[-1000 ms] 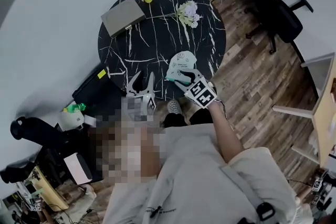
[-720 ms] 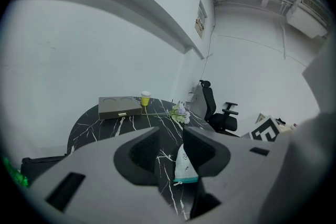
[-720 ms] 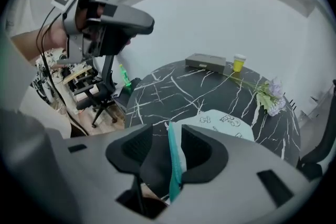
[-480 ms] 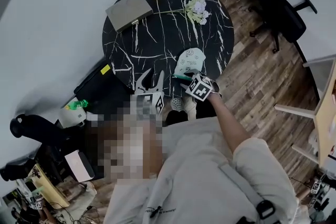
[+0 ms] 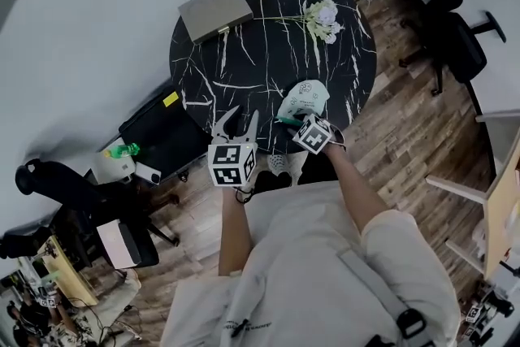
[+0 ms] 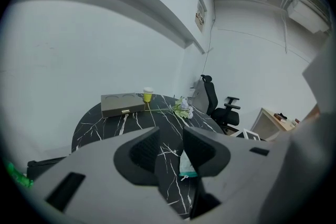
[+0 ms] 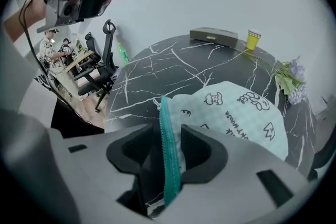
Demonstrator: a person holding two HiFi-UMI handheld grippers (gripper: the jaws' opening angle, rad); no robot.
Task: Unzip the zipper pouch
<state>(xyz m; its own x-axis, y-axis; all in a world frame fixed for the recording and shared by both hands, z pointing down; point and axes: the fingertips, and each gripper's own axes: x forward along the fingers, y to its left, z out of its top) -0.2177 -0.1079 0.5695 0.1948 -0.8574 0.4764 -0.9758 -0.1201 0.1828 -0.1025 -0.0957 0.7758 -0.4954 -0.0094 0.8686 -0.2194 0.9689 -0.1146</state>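
Right gripper view: right gripper (image 7: 168,145), jaws just closing, is straddling, not yet pinching, the zipper pouch (image 7: 239,113) by its teal edge near the table (image 7: 173,66) rim. The left gripper (image 6: 169,150) is hanging open and empty, so the pouch may be sliding unbraced.

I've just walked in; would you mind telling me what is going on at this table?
A person stands at a round black table with a gripper in each hand. The right gripper is low over the pale zipper pouch. Its jaws have just been closing, with the teal zipper edge between them but not yet pinched. The left gripper hovers open and empty above the table.
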